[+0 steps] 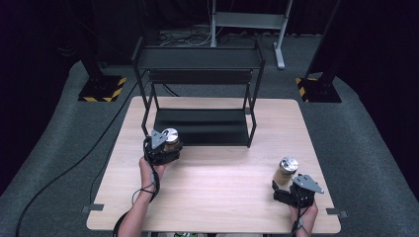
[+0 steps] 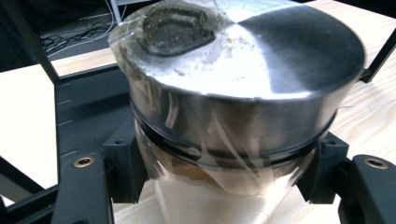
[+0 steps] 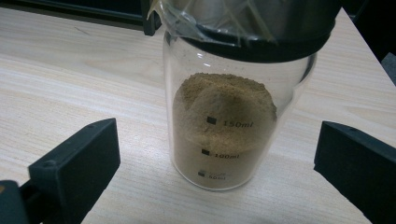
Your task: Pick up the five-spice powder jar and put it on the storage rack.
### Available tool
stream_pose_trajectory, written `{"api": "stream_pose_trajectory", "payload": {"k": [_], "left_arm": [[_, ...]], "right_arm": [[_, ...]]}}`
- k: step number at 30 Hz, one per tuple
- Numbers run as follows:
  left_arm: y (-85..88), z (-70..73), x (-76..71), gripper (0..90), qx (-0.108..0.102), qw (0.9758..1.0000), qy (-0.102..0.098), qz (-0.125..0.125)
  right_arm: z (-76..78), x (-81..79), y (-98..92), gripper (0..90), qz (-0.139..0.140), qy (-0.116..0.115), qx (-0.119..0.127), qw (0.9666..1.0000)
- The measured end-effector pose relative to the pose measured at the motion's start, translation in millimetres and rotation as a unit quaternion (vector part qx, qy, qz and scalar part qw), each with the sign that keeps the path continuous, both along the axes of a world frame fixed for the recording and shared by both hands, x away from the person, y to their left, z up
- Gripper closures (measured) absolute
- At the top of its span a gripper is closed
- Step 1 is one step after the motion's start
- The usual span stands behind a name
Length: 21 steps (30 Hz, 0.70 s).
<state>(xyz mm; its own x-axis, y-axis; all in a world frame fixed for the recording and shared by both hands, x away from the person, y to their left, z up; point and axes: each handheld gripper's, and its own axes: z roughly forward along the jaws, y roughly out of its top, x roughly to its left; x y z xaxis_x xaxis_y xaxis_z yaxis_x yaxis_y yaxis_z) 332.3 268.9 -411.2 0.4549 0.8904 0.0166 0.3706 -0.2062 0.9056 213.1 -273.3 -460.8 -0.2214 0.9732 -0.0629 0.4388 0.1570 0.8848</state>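
Note:
A glass jar with a silver metal lid (image 2: 261,60) and clear film taped over it sits between my left gripper (image 2: 224,173) jaws, which press on its sides just under the lid. In the high view this jar (image 1: 170,135) and the left gripper (image 1: 165,148) are at the front left corner of the black rack (image 1: 200,126). A second jar (image 3: 224,112), part full of brown powder and marked with volume lines, stands on the table. My right gripper (image 3: 218,140) is open around it, both pads well clear of the glass. From above, that jar (image 1: 287,169) stands just beyond the right gripper (image 1: 285,183).
The black two-tier metal rack stands at the back middle of the wooden table (image 1: 222,192), its upper shelf (image 1: 197,58) above the lower one. Cables trail from both grippers toward the front edge. Grey carpet and stand feet with yellow-black stripes (image 1: 103,91) surround the table.

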Motion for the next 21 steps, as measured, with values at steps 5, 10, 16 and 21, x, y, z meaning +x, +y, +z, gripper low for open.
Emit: {"api": "stream_pose_trajectory", "payload": {"k": [5,10,16,21], "left_arm": [[0.4,0.6,3.7,31.1,0.001,1.0000,0.001,0.001],[0.5,0.0,7.1,31.1,-0.001,1.0000,0.004,0.004],[-0.4,0.3,12.0,31.1,0.001,1.0000,0.005,0.005],[-1.2,0.9,16.6,31.1,0.002,1.0000,0.005,0.006]], "right_arm": [[-0.1,0.0,-0.1,0.0,0.000,0.000,0.000,1.0000],[0.0,0.1,0.0,0.0,0.000,0.000,0.000,1.0000],[0.2,0.1,0.6,0.0,0.000,0.000,-0.002,1.0000],[0.1,0.0,0.7,0.0,0.000,0.000,-0.002,1.0000]]}}
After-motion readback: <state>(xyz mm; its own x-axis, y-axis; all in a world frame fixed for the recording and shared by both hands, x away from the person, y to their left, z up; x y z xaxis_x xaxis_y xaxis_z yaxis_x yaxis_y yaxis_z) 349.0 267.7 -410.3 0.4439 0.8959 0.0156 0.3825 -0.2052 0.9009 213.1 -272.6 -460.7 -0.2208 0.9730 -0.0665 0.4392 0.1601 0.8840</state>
